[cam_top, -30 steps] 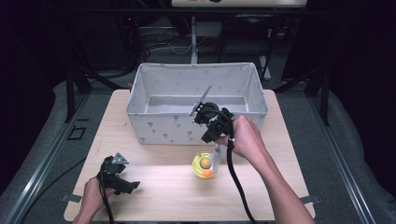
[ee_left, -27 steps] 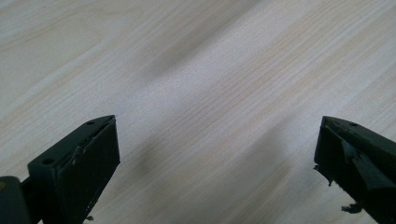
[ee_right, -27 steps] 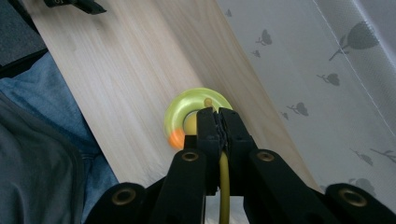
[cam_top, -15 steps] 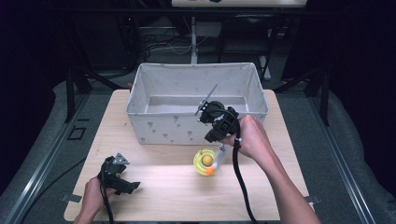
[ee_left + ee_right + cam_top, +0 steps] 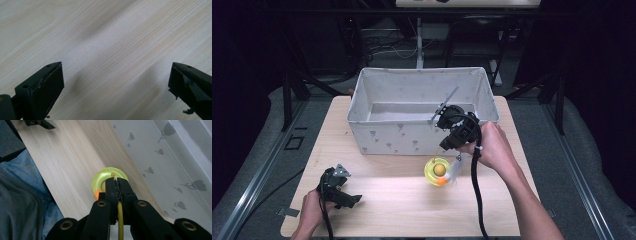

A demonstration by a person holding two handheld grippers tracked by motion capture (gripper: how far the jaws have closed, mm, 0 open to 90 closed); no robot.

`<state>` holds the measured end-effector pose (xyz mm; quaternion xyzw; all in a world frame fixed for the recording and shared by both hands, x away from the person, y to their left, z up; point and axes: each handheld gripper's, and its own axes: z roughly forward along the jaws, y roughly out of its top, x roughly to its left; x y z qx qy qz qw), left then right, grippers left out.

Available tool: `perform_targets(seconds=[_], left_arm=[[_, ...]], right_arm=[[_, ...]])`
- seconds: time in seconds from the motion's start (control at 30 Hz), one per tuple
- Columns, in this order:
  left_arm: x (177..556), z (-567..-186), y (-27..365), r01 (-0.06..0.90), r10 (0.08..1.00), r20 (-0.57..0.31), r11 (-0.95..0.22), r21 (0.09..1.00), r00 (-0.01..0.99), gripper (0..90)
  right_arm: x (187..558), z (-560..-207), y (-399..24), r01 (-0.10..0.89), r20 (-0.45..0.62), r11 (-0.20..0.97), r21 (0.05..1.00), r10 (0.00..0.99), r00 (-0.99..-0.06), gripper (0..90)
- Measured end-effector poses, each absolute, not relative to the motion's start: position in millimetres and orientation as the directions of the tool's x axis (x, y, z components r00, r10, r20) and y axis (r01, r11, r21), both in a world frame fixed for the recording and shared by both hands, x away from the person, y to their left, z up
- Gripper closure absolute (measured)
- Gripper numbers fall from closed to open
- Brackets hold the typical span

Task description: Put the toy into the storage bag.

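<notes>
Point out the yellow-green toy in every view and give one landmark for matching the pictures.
High view: the yellow-green toy is just right of centre, in front of the fabric bin, below the right gripper.
Left gripper view: not in it; bare wooden table between open jaws.
Right gripper view: centre, with the right gripper shut on its stem.
Shared landmark: the bin's leaf-printed wall, beside the toy.

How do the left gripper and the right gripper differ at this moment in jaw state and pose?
The left gripper has its jaws wide apart with nothing but bare table between them; the right gripper is shut on the yellow toy. The left gripper rests low on the table near its front edge; the right gripper is held up in front of the fabric bin, pointing down. Both are black, hand-held and trail a cable.
</notes>
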<state>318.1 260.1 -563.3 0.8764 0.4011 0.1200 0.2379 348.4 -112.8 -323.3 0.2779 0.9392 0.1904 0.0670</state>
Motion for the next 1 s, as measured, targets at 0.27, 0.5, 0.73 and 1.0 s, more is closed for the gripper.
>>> perform_targets(seconds=[0.27,0.5,0.73,1.0], left_arm=[[318.0,-563.7,260.1,0.644,0.758,0.019,-0.568,0.513,0.652,0.3],[318.2,-563.5,261.0,0.642,0.758,0.021,-0.567,0.516,0.652,0.3],[318.2,-563.3,260.6,0.639,0.756,0.029,-0.572,0.513,0.654,0.3],[318.6,-563.4,260.9,0.642,0.757,0.032,-0.575,0.506,0.653,0.3]], right_arm=[[348.2,-316.9,-120.4,0.506,-0.02,0.763,0.403,0.56,-0.829,88.5],[346.9,-309.4,-126.7,0.512,-0.031,0.757,0.406,0.571,-0.82,88.6],[346.4,-298.9,-135.5,0.524,-0.034,0.745,0.413,0.588,-0.808,88.5],[348.2,-289.6,-149.5,0.543,-0.036,0.726,0.422,0.612,-0.79,88.5]])
